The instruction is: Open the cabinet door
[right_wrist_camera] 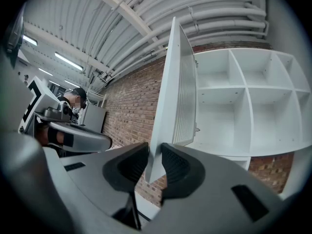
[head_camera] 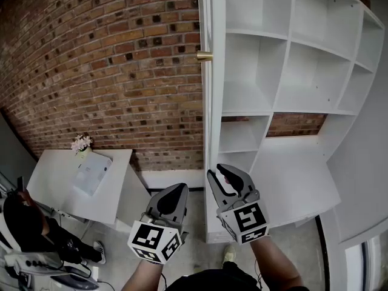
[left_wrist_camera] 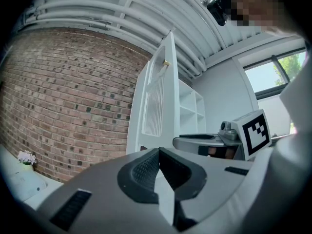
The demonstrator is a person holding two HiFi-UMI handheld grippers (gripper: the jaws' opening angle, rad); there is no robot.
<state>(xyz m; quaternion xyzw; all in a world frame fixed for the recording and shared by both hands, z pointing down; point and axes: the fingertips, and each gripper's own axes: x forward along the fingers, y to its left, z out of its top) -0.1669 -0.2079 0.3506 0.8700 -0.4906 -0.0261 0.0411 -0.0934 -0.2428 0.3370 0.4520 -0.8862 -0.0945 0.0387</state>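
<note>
Both claws point level. The right claw (head_camera: 216,170) pinches the lower edge of the cabinet door (head_camera: 207,114). The left claw (head_camera: 180,188), jaws together and empty, hangs just left of that door.

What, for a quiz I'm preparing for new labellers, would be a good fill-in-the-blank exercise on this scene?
1. The cabinet door stands ____, showing white shelves.
2. The right gripper grips the ____ by its lower edge.
3. The wall beside the cabinet is made of ____.
4. The left gripper holds ____.

Missing words: open; door; brick; nothing.
</note>
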